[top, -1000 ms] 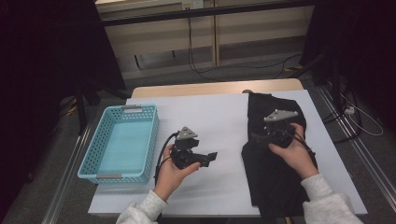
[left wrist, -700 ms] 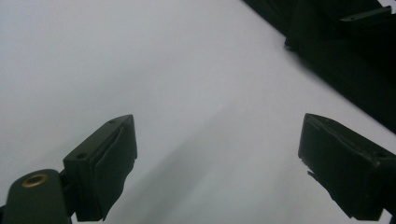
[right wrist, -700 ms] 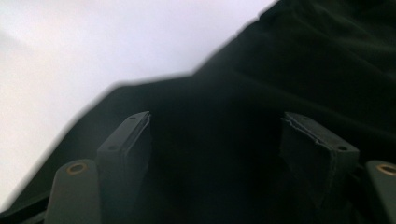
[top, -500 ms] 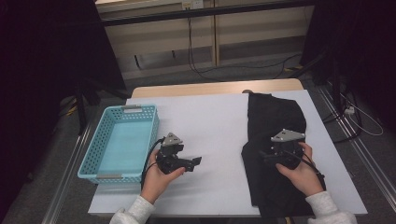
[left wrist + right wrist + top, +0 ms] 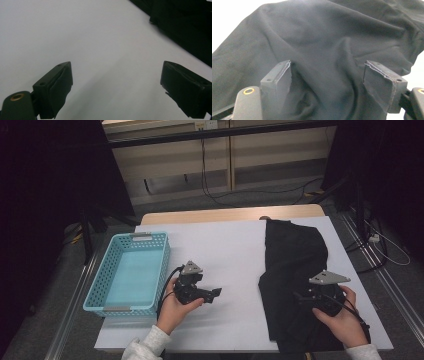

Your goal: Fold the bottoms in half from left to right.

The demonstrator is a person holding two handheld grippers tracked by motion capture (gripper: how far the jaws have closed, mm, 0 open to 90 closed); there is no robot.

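While the right gripper (image 5: 327, 77) hangs over the black cloth (image 5: 332, 40), its jaws, just opening, stand spread w/ folds between them, nothing pinched. Left gripper (image 5: 116, 87): jaws spread over bare white surface (image 5: 87, 37), cloth beyond its right jaw.

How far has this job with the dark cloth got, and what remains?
Little looks done: the black fabric garment lies rumpled and unfolded on the white table cover, and the light blue plastic basket holds nothing. In hand: the right gripper is over the cloth, its jaws open and just widened, gripping nothing. The left gripper waits open above bare cover. Grasping and whatever follows remain.
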